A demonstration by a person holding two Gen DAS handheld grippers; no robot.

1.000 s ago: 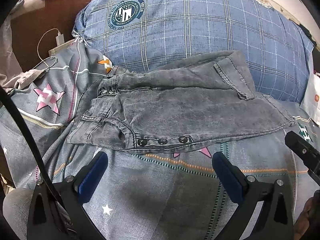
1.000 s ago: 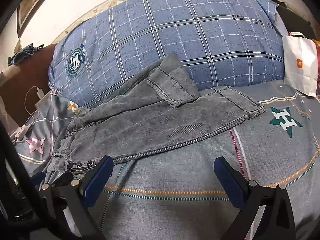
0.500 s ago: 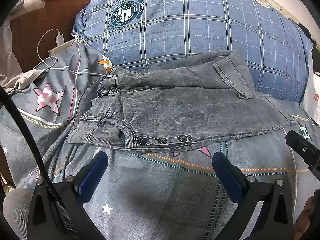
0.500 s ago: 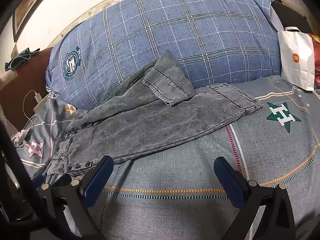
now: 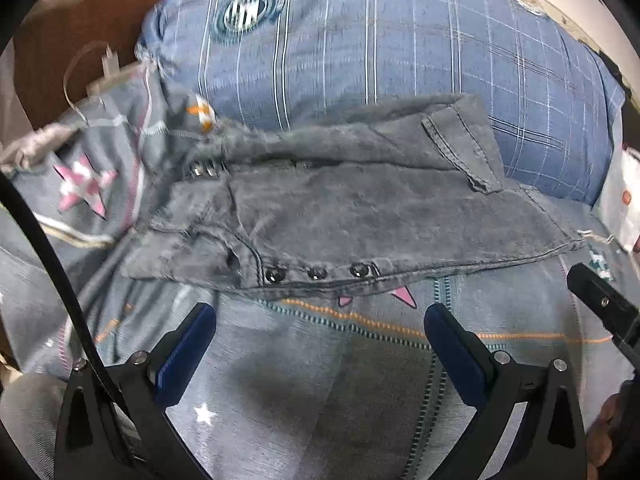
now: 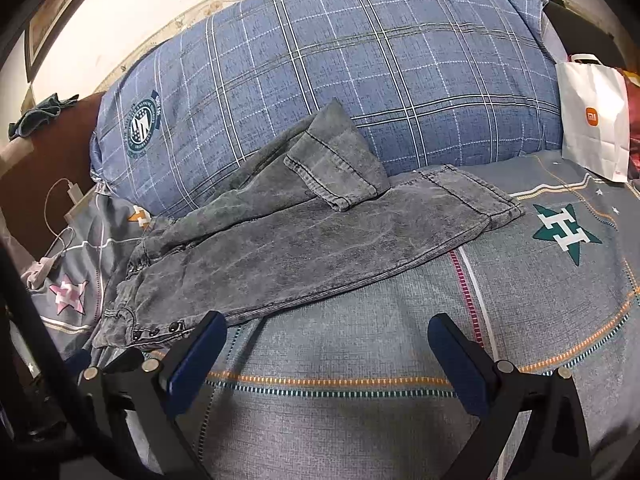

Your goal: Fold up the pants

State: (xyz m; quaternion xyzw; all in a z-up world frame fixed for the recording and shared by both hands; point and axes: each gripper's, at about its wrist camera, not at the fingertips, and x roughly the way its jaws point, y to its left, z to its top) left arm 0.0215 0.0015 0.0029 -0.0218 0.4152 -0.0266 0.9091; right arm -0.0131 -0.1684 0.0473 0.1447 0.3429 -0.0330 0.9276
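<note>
**Grippers closing in on unfolded jeans**

Motion is blurring the left view as the left gripper [image 5: 320, 340] is edging closer to the waistband snaps [image 5: 316, 272], jaws wide. Grey jeans [image 6: 320, 248] are lying across the bedspread [image 6: 360, 360], one leg riding up the plaid pillow [image 6: 360, 80]. The right gripper [image 6: 324, 352] is hovering, wide and empty.

Grey patterned bedsheet [image 6: 360, 360] beneath the tongs. Large blue plaid pillow [image 6: 360, 80] beyond; cream wall [image 6: 140, 8] behind it. Brown wooden headboard [image 6: 52, 148] far left.
</note>
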